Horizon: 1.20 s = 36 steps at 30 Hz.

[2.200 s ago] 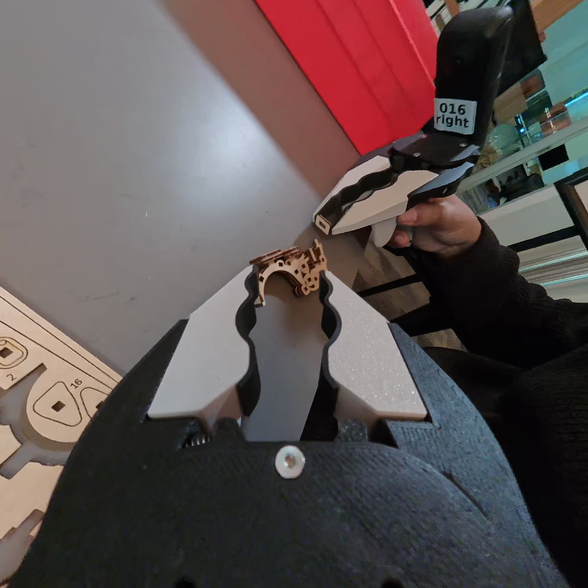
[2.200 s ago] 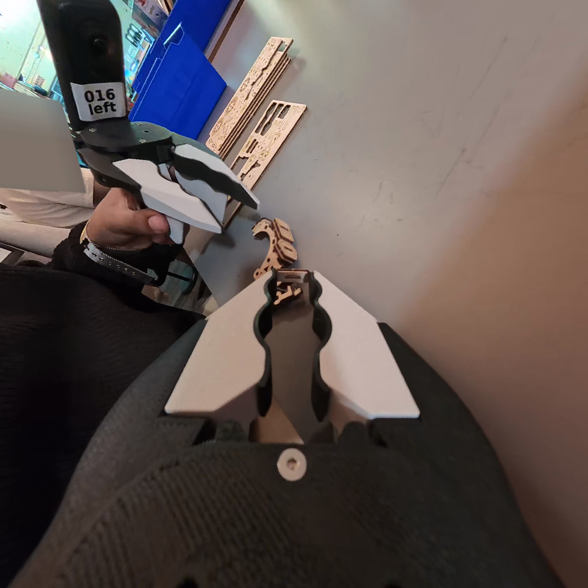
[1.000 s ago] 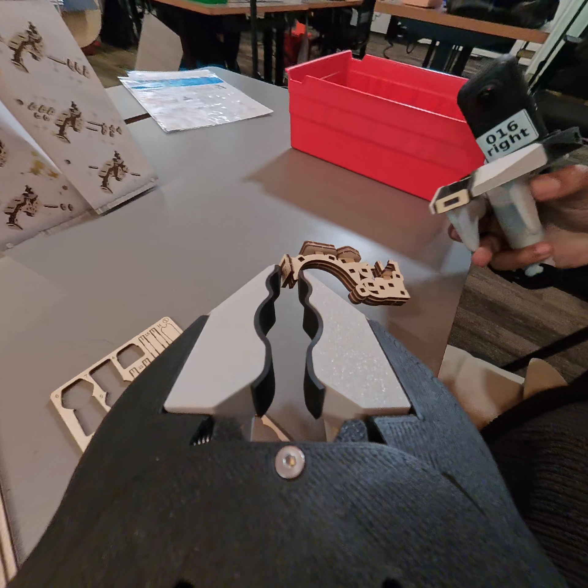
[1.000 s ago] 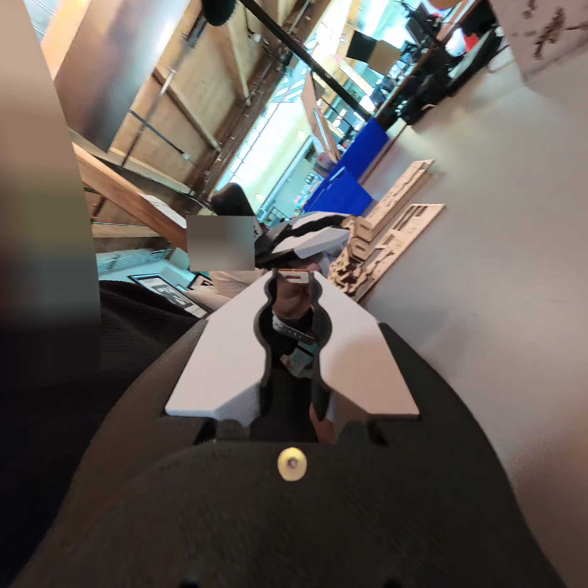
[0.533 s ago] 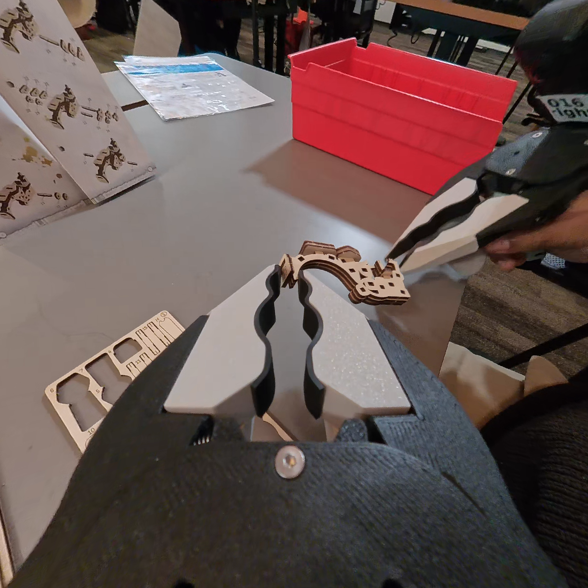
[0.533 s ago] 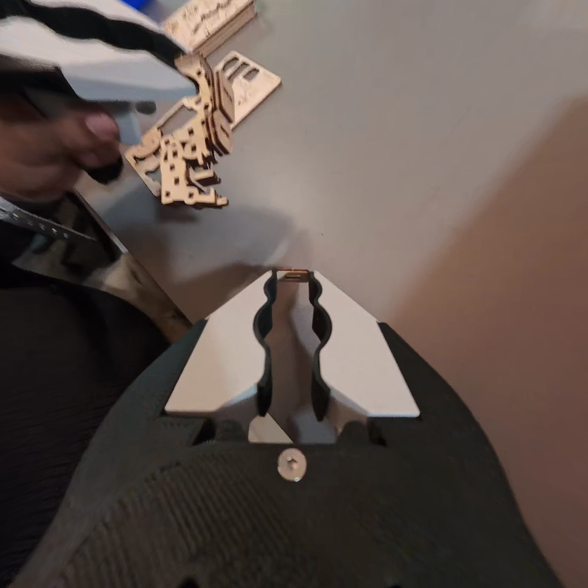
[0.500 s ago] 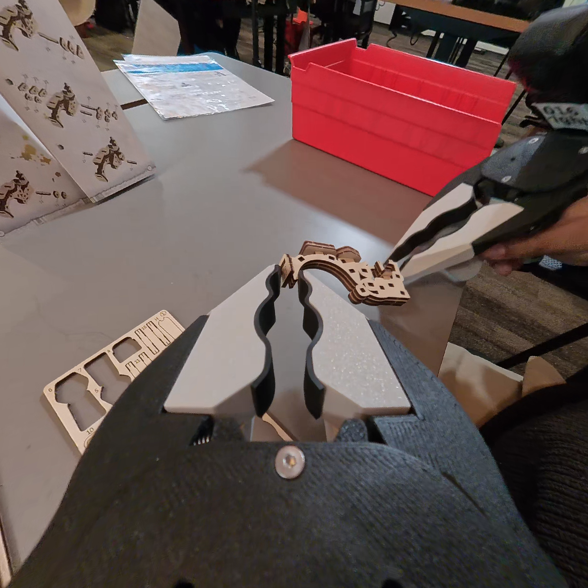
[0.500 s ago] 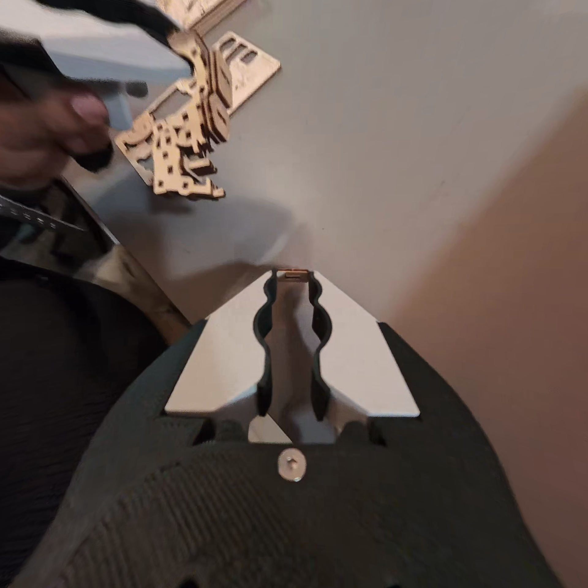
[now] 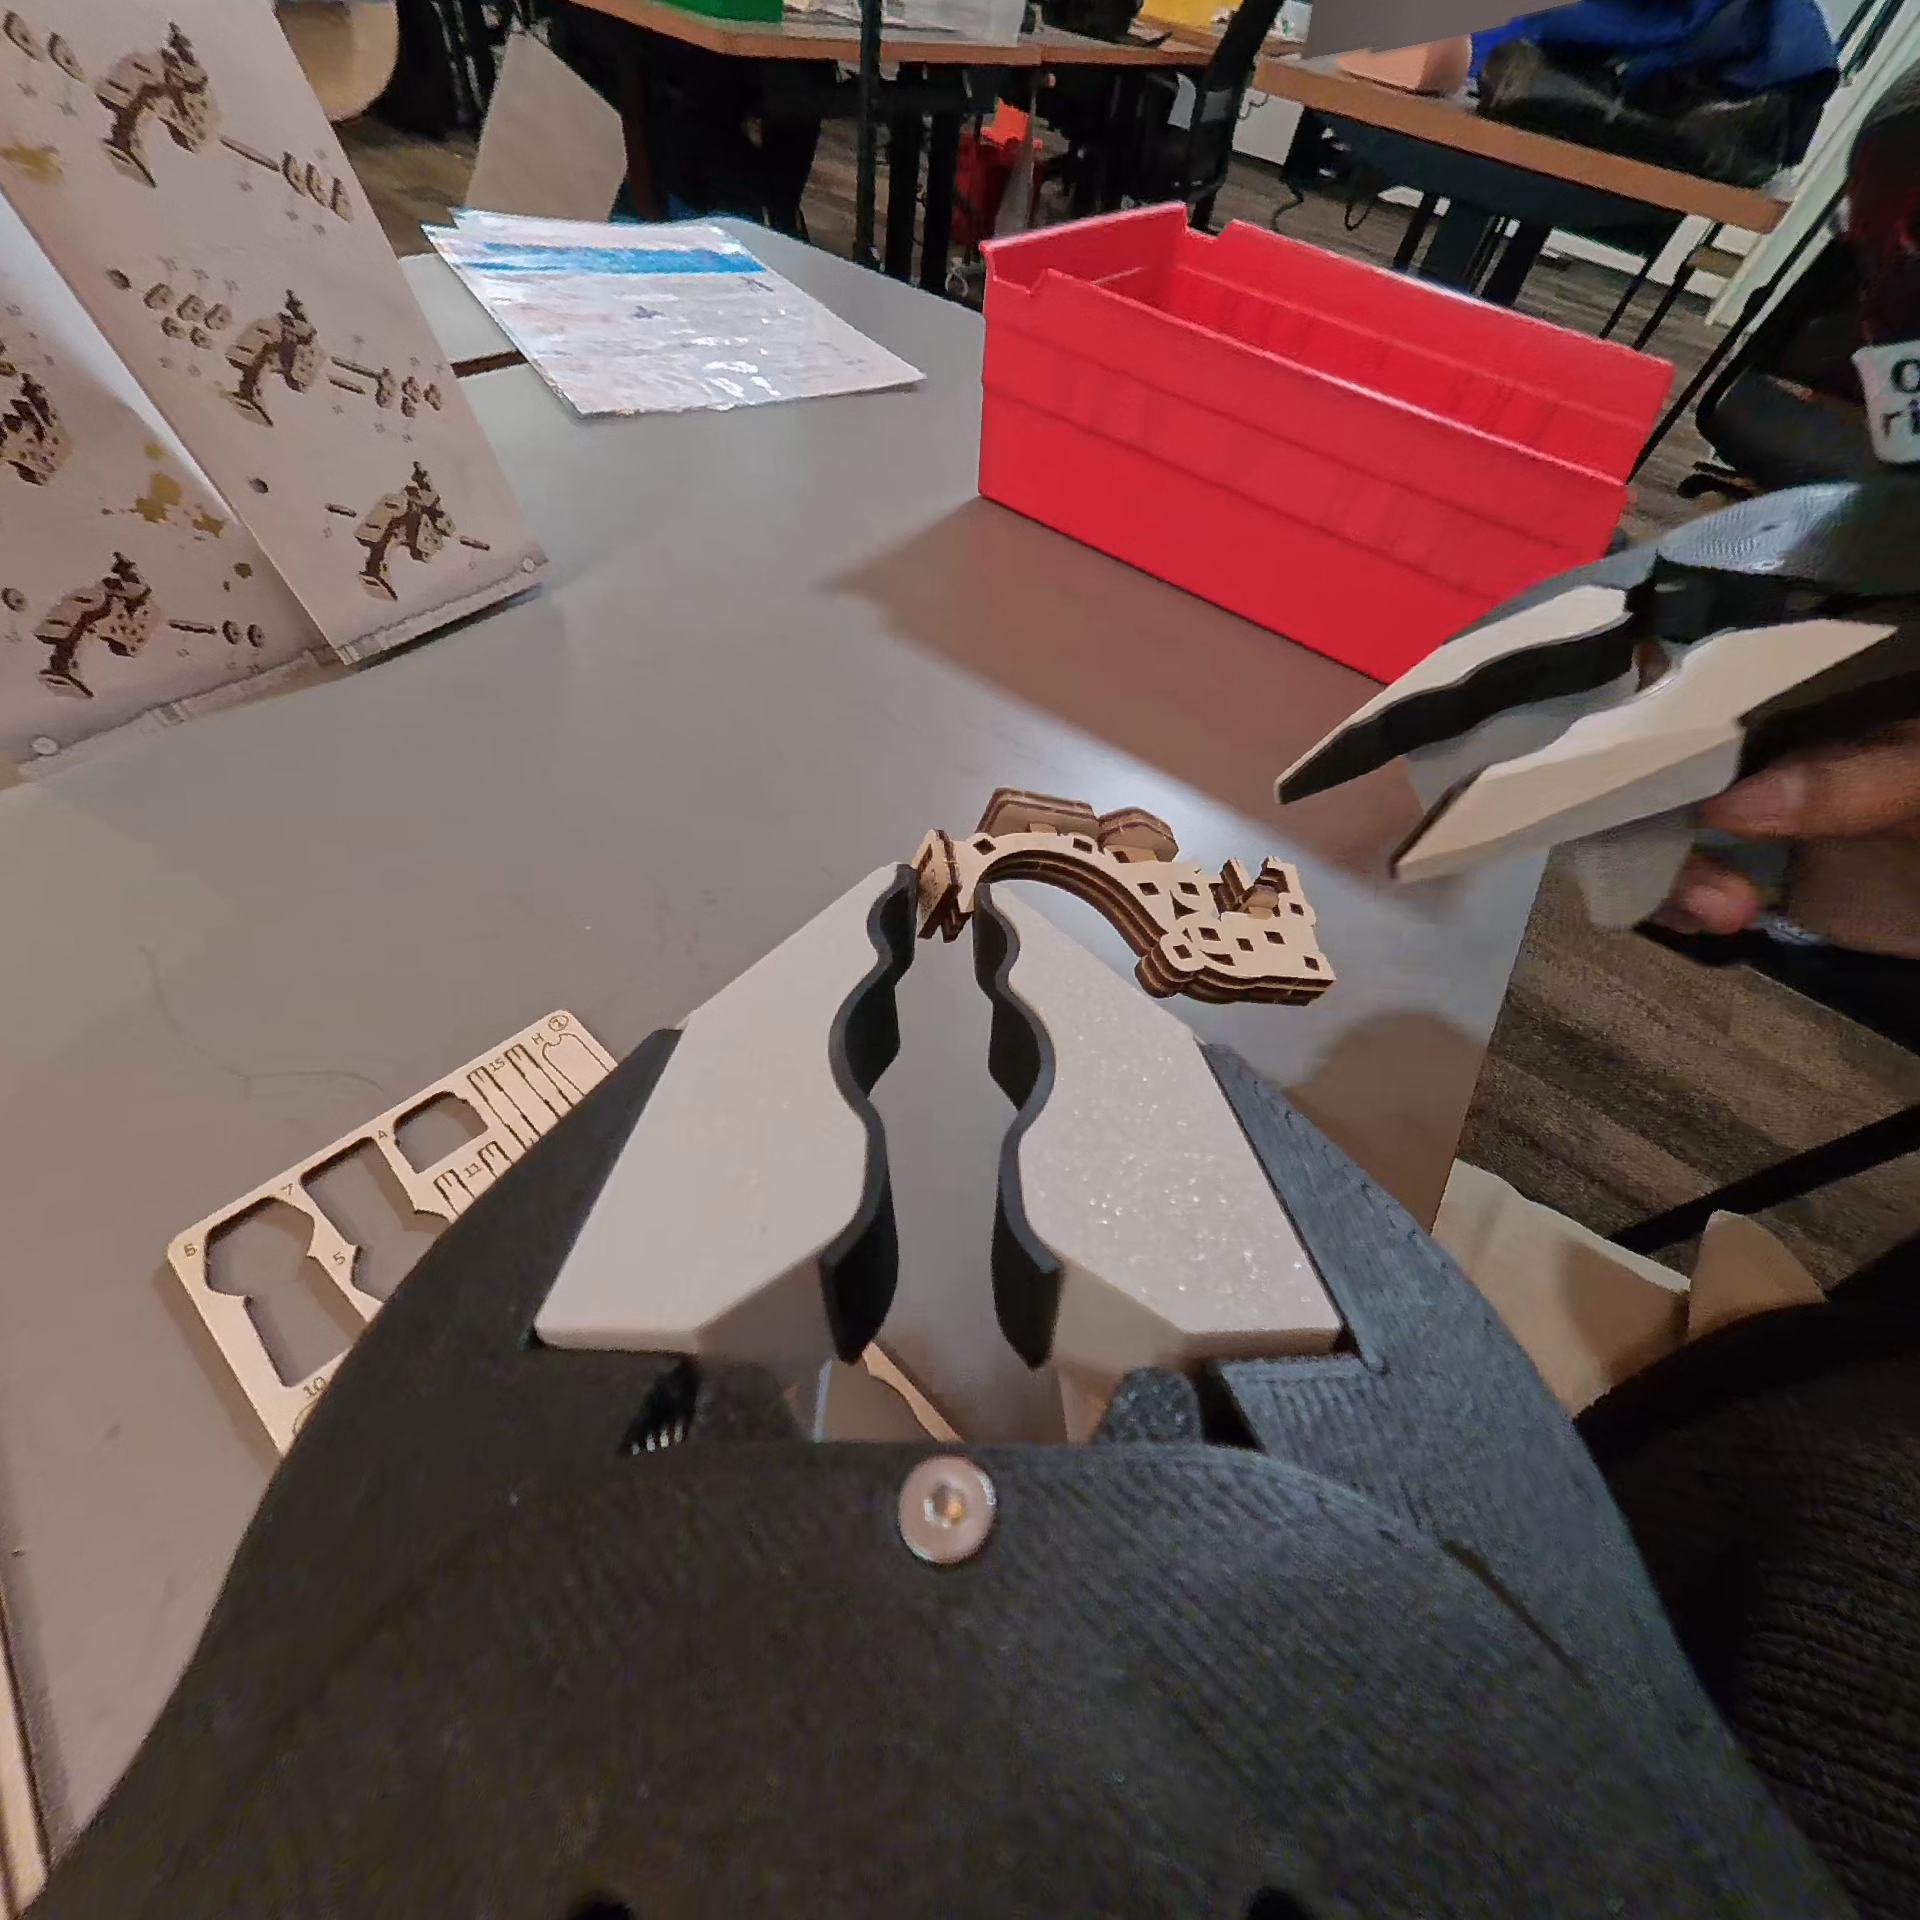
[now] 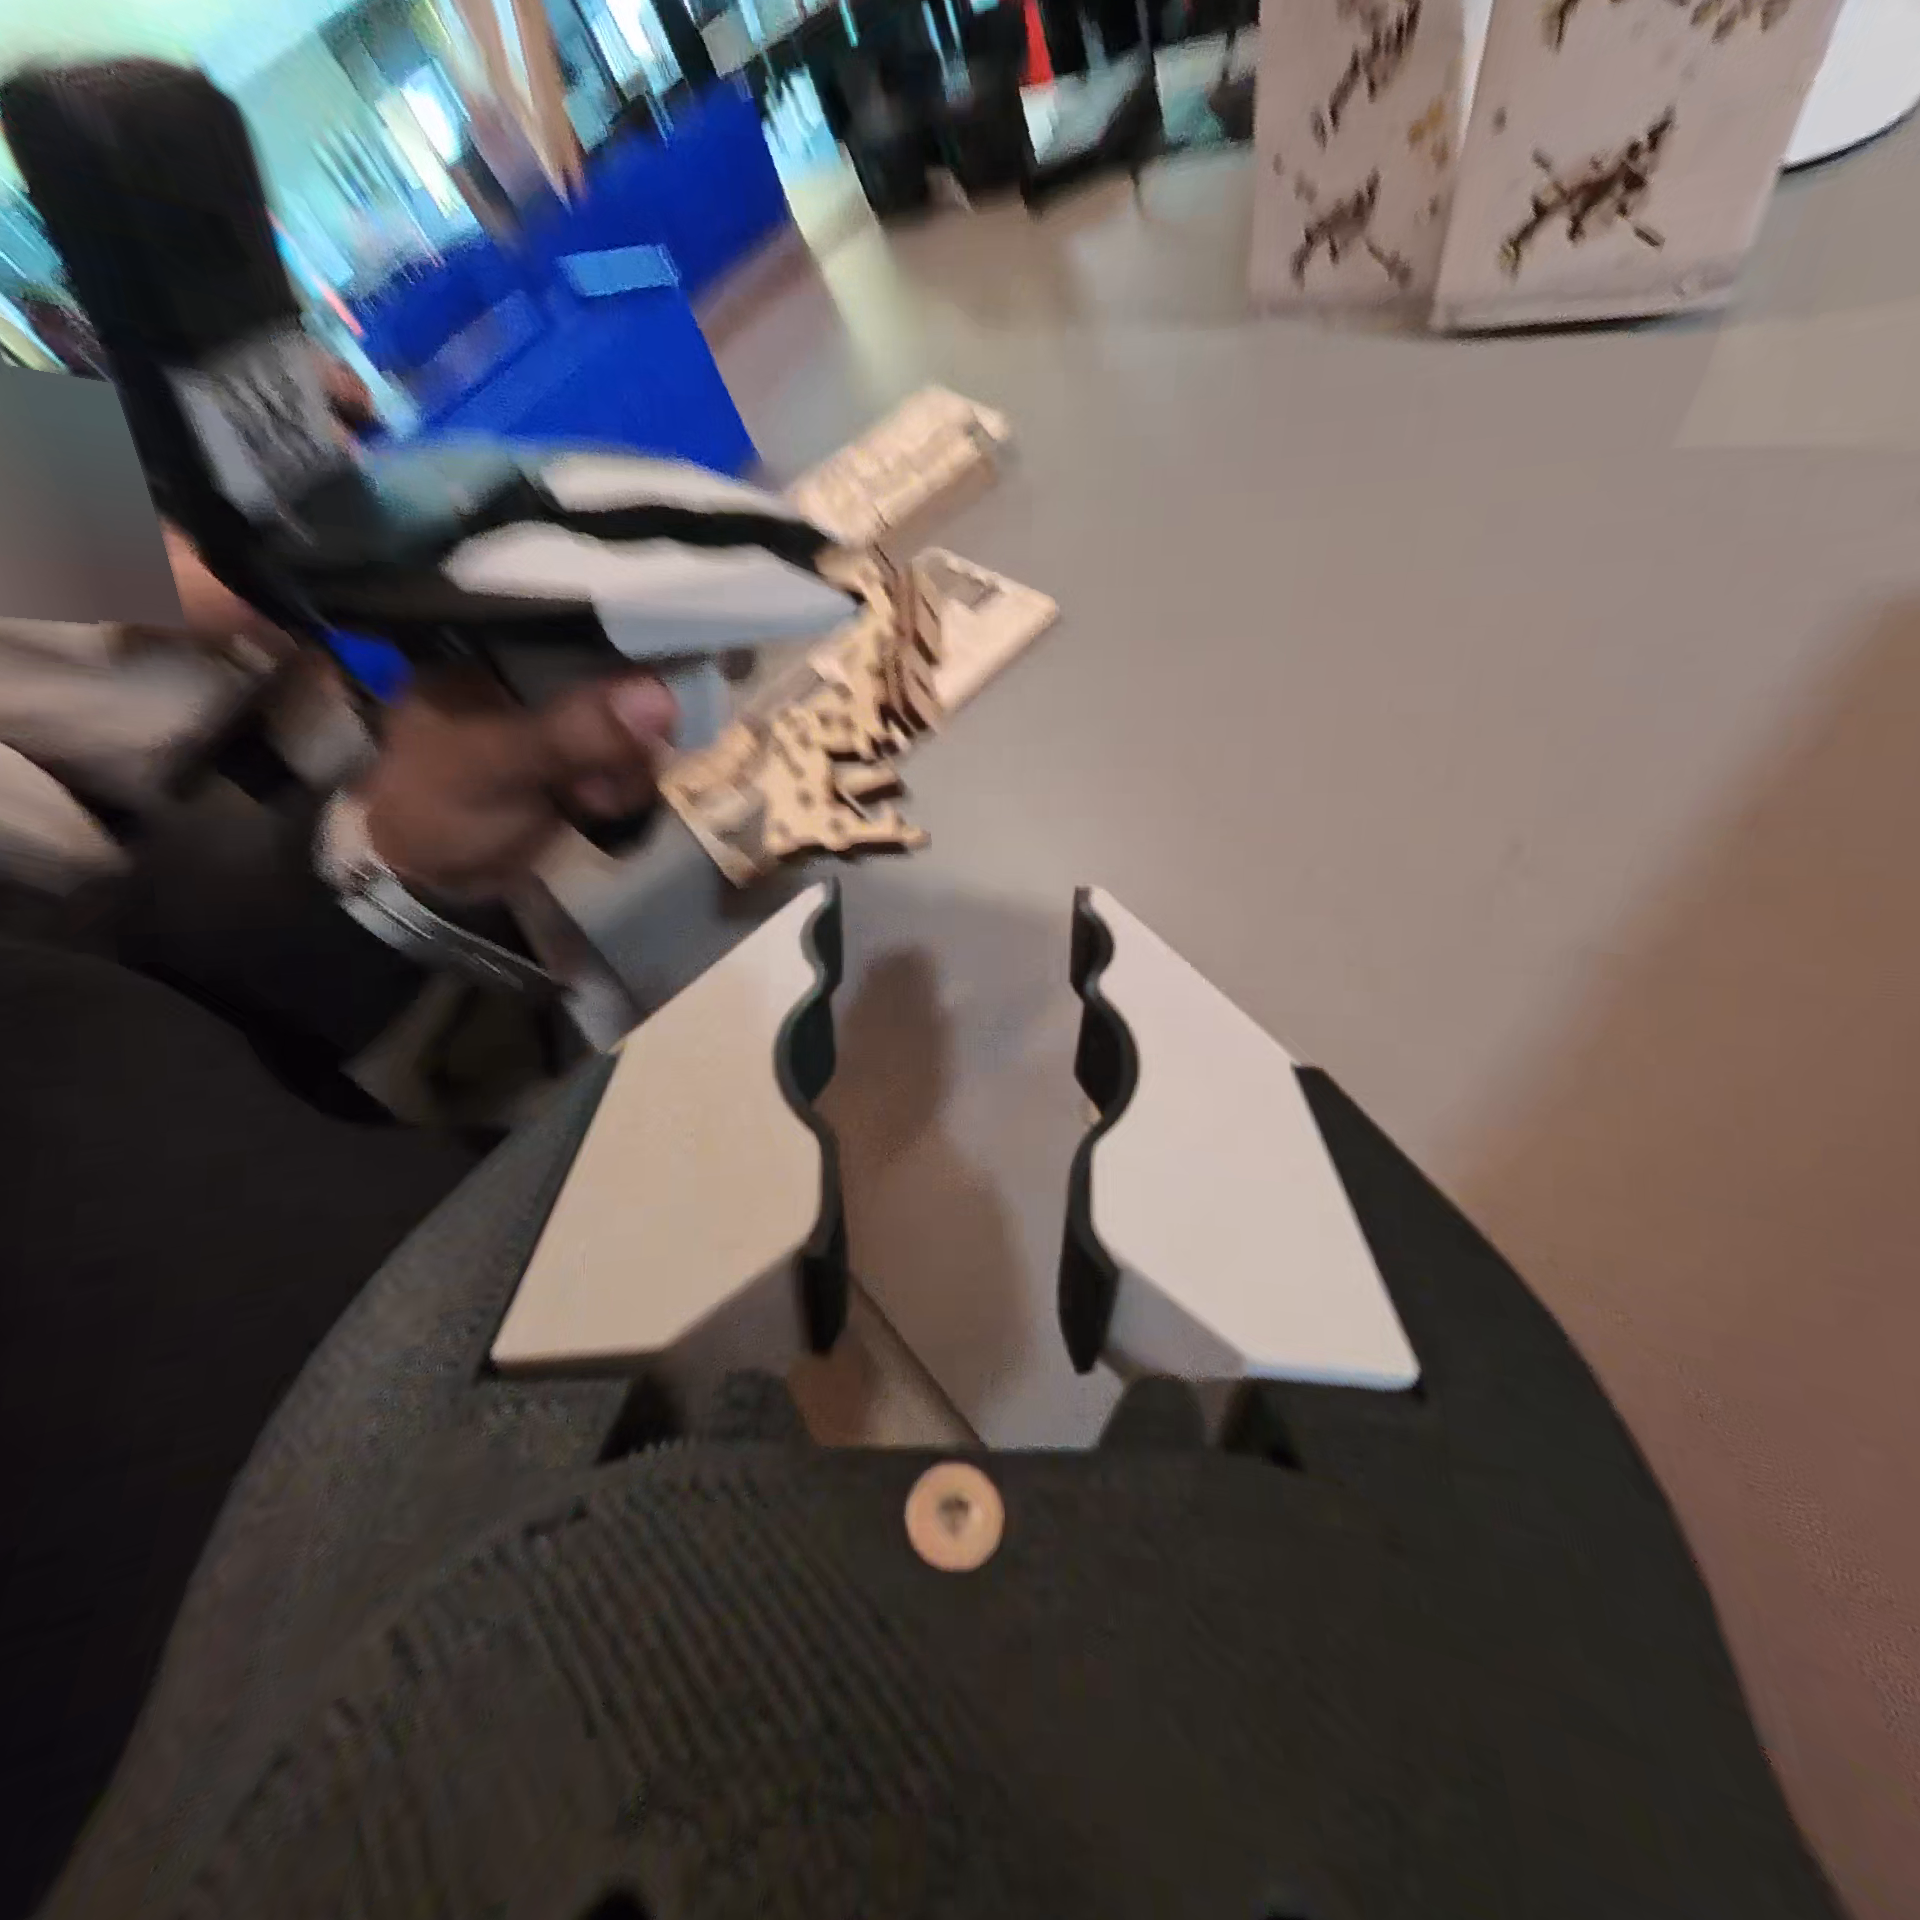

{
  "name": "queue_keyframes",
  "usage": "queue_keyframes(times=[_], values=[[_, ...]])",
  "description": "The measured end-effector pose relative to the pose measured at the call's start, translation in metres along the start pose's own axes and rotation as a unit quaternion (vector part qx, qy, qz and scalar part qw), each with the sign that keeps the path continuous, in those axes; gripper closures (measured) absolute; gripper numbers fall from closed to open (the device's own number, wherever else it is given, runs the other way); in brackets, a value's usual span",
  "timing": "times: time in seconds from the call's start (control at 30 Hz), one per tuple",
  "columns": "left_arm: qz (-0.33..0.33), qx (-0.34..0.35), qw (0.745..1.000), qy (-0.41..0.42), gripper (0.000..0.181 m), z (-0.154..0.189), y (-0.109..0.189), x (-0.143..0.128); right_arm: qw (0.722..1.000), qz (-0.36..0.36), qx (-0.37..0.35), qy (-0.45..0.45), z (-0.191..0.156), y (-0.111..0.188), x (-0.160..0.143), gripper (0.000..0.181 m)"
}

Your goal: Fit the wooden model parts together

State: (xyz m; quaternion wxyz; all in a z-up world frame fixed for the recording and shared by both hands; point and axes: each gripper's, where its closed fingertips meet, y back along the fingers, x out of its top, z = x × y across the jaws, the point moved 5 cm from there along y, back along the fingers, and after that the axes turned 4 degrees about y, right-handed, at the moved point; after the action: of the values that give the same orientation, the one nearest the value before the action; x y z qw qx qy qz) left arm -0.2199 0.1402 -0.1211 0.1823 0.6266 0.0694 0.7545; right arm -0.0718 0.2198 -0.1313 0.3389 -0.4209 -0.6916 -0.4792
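Two tongs: the left tongs [image 9: 948,906] pinch the wooden model [image 9: 1143,914], the right tongs [image 10: 954,902] gape empty nearby.

Left claw [image 9: 948,906] grips the wooden model [image 9: 1143,914]; right claw [image 9: 1351,826] gapes nearby.

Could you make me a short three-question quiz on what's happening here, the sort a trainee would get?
1. True or false: the left gripper is shut on one end of the curved wooden model piece.
2. How do the jaws of the right gripper stand? A) wide apart with nothing between them B) clamped on a wooden part C) closed on a sheet of paper
3. Fill in: the storage bin on the grey table beyond the model piece is coloured ____.

Key: 1 true; 2 A; 3 red.
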Motion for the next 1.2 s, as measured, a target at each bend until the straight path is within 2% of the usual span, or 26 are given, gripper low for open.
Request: queue_keyframes(times=[0.1, 0.23, 0.37, 0.53, 0.6, 0.77, 0.8, 0.9, 0.97, 1.0, 1.1, 1.13, 1.2], values=[[0.033, 0.003, 0.999, -0.001, 0.172, 0.002, 0.005, 0.007, 0.990, 0.095, 0.060, -0.089, -0.018, -0.002, 0.013, 0.144], [0.082, 0.009, 0.997, -0.001, 0.172, 0.003, 0.014, 0.019, 0.971, 0.135, 0.102, -0.168, -0.035, -0.012, 0.011, 0.139], [0.108, 0.003, 0.994, -0.006, 0.173, 0.009, 0.020, 0.025, 0.936, 0.173, 0.161, -0.262, -0.035, -0.014, 0.008, 0.143], [0.102, -0.005, 0.994, -0.027, 0.172, 0.021, 0.016, 0.024, 0.920, 0.181, 0.204, -0.283, -0.039, -0.014, 0.010, 0.156], [0.102, -0.006, 0.994, -0.034, 0.172, 0.024, 0.015, 0.023, 0.917, 0.182, 0.211, -0.286, -0.040, -0.013, 0.010, 0.169], [0.103, -0.021, 0.994, -0.014, 0.171, 0.024, 0.014, 0.024, 0.897, 0.192, 0.237, -0.318, -0.038, -0.013, 0.009, 0.172], [0.103, -0.027, 0.994, -0.001, 0.169, 0.024, 0.013, 0.024, 0.893, 0.197, 0.242, -0.324, -0.037, -0.012, 0.009, 0.172], [0.118, -0.065, 0.988, 0.076, 0.132, 0.020, 0.012, 0.025, 0.883, 0.218, 0.251, -0.330, -0.033, -0.008, 0.012, 0.173], [0.127, -0.090, 0.978, 0.138, 0.112, 0.015, 0.011, 0.024, 0.883, 0.235, 0.246, -0.325, -0.028, -0.003, 0.015, 0.174], [0.131, -0.109, 0.972, 0.165, 0.111, 0.014, 0.011, 0.023, 0.885, 0.243, 0.239, -0.318, -0.025, 0.000, 0.016, 0.173], [0.117, -0.207, 0.941, 0.240, 0.123, 0.026, 0.005, 0.017, 0.896, 0.263, 0.216, -0.286, -0.020, 0.008, 0.021, 0.173], [0.111, -0.253, 0.923, 0.267, 0.131, 0.034, 0.003, 0.016, 0.899, 0.270, 0.210, -0.275, -0.019, 0.010, 0.023, 0.173], [0.109, -0.322, 0.879, 0.335, 0.133, 0.047, -0.001, 0.014, 0.901, 0.283, 0.203, -0.257, -0.021, 0.012, 0.026, 0.173]])
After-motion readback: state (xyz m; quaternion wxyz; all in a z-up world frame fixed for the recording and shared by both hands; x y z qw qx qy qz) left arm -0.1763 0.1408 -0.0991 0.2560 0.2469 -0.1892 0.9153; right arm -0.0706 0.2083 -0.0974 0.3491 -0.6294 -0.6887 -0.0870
